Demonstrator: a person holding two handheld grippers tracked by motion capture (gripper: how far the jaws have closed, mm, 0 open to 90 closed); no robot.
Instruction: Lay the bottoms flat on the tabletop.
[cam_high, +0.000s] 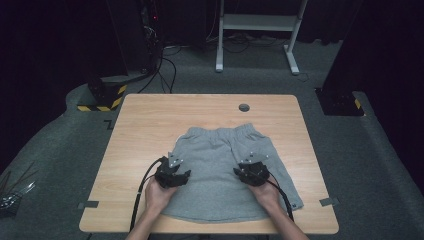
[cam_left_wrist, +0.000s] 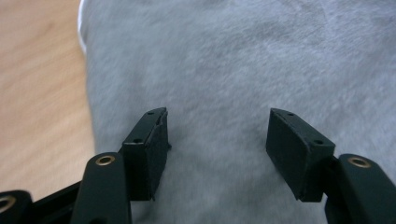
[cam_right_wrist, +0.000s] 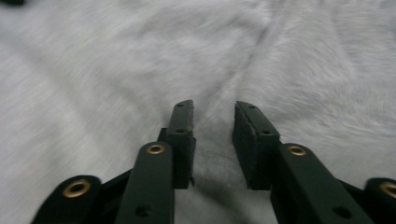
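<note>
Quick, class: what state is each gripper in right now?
Left gripper: open, fingers wide apart over the grey shorts, holding nothing.
Right gripper: open, narrower gap, fabric between the fingers, not gripped.

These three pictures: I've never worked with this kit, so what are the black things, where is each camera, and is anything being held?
No robot here: a person holds a two-jaw gripper in each hand. The high view looks down on the table from above the person's side, with the left gripper and right gripper over grey shorts spread flat on the wood. Each of the other two pictures comes from a camera riding on one gripper, looking along its black jaws. The left gripper stands wide open above the cloth near its edge. The right gripper has a narrower gap with cloth seen between the jaws, but the pads do not seem to press it. Nothing is held.
</note>
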